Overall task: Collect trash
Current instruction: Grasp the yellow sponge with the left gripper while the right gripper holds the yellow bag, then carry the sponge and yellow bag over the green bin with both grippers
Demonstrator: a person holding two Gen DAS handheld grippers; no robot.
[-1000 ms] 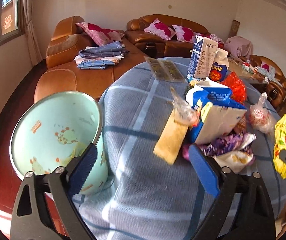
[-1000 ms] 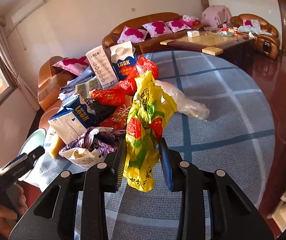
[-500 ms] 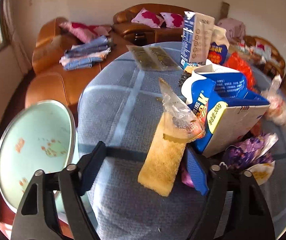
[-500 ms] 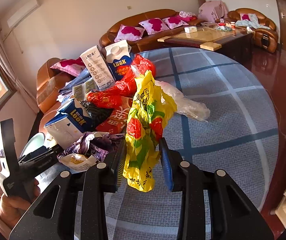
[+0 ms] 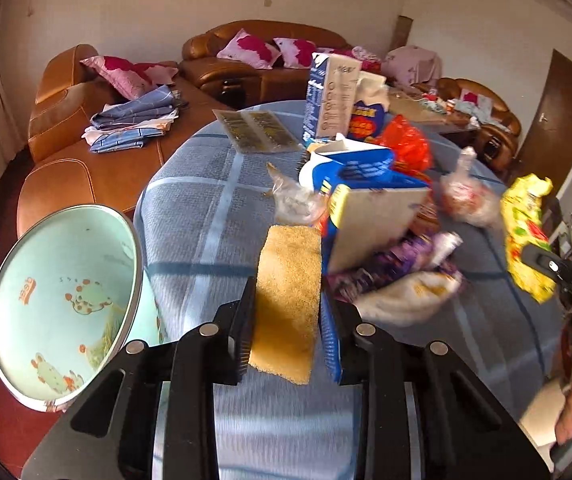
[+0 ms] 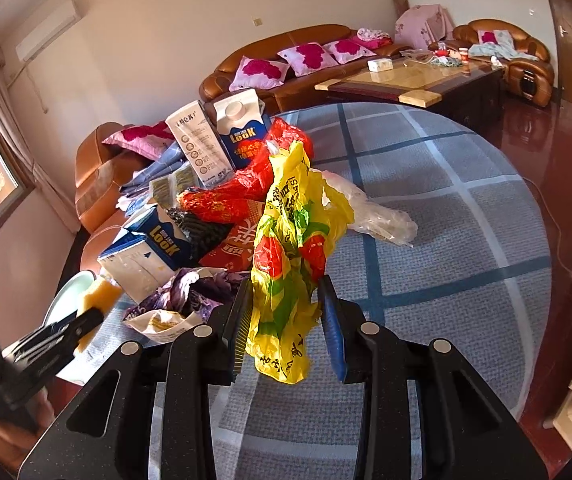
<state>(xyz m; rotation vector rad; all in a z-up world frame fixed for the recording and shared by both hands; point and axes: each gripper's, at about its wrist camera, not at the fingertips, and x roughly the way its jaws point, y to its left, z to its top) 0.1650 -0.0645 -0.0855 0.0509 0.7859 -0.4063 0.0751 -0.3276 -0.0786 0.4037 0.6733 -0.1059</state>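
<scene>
Left wrist view: the left hand-held gripper [image 5: 286, 332], low centre and angled down at the desk [image 5: 205, 208], is closing its jaws around the yellow sponge [image 5: 289, 296]; a grip that catches only its soft edge could let it slip short of the bin [image 5: 65, 304] at lower left. Right wrist view: the right hand-held gripper [image 6: 286, 320], also tilted down, pinches the yellow wrapper [image 6: 294, 248] at centre frame, narrowly parted; the loose plastic could slide free.

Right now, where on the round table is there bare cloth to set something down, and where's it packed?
Free: the wide stretch of table beyond the clear bag, out to the far rim; also a strip between the bin and the sponge, which the left claw is closing on. Crowded: cartons and wrappers heaped on the window side.
</scene>
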